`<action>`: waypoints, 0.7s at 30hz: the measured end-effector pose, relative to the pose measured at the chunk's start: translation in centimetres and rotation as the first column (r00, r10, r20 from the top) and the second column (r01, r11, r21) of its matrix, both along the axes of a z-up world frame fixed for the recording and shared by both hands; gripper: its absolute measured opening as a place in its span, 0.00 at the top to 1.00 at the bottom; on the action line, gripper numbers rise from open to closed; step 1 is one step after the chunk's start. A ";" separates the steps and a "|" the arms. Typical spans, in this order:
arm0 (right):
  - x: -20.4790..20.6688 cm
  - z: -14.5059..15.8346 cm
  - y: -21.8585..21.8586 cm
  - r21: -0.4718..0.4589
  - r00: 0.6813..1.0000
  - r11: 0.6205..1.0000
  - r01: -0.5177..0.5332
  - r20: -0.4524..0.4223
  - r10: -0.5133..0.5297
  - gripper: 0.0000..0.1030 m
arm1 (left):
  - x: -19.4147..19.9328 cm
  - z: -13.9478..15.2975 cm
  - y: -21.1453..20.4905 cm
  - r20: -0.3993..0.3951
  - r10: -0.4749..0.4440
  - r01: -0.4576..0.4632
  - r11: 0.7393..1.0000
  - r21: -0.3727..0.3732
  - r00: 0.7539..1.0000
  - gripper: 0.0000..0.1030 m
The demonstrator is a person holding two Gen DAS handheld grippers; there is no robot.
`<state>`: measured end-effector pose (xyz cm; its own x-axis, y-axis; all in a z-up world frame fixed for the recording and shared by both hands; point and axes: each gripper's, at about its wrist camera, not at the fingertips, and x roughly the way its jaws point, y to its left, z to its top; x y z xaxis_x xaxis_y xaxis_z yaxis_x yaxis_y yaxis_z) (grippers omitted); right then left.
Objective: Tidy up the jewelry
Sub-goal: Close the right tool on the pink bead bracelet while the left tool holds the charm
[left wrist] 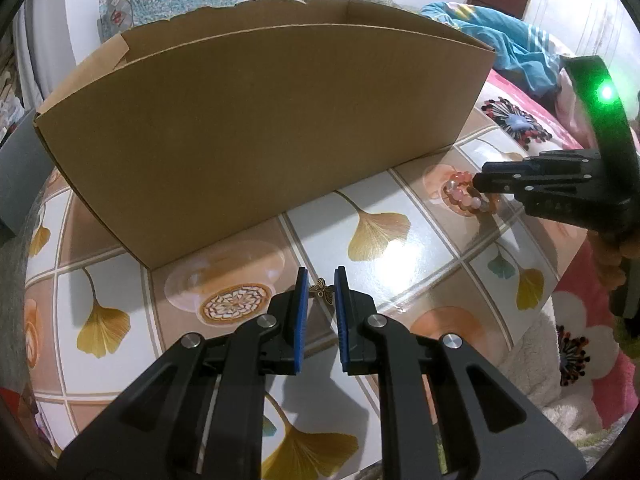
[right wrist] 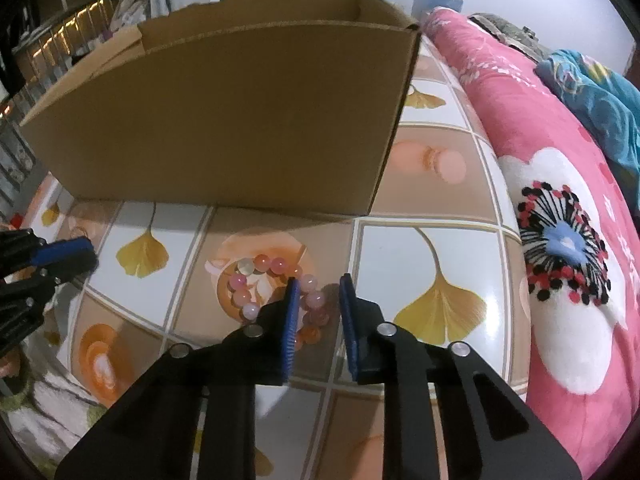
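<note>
Cardboard: the open-topped brown cardboard box [left wrist: 260, 140] is the landmark.

- The pink-and-orange round-bead bracelet [right wrist: 279, 266] lies on the glossy ginkgo-leaf tabletop [left wrist: 400, 248], in front of the box near its right corner.
- Right gripper [right wrist: 319, 278]: jaws narrowly apart, astride the bracelet's right arc. A gap shows beside one pad, so there is no firm clamp yet.
- Left gripper [left wrist: 321, 270]: in front of the box's middle, apparently pinched on a small brass butterfly charm [left wrist: 324, 291].

Risks:
- Round beads on a slick top may roll or squirt out of a pinch on one arc.
- A lifted bracelet would hang and swing, and could catch the box's near wall.
- The thin charm may twist or drop if the pinch loosens.

Room:
- The box's near wall stands tall, so both loads need to rise above its rim.
- Right of the box the table edge is near, with the pink floral blanket [right wrist: 560, 240] beyond.
- The grippers are well apart.
</note>
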<state>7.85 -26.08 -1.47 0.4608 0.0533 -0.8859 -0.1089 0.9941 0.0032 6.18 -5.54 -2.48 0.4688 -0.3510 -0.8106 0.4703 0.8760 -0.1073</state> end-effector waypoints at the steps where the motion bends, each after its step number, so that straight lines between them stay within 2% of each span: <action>1: 0.0 0.0 0.1 0.000 1.000 1.000 -0.005 0.000 0.005 0.86 | 0.0 0.0 0.0 0.000 0.000 0.000 1.000 -0.001 1.000 0.88; 5: 0.0 0.0 0.3 0.004 1.000 1.000 -0.002 -0.006 0.002 0.90 | 0.0 0.0 0.0 0.000 0.000 0.000 1.000 0.000 1.000 0.88; 12: -0.3 0.7 -0.6 0.112 0.996 0.991 0.072 -0.050 -0.067 0.90 | 0.1 0.0 0.1 0.002 0.002 -0.002 1.000 -0.002 1.000 0.88; 21: -0.3 0.4 -0.5 0.064 0.997 0.996 0.068 -0.046 -0.065 0.89 | 0.1 -0.1 0.0 0.003 0.004 -0.004 1.000 0.001 1.000 0.88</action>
<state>7.53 -26.54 -1.09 0.4264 0.0823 -0.9008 -0.0412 0.9966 0.0715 6.23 -5.57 -2.54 0.4723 -0.3484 -0.8097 0.4669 0.8780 -0.1054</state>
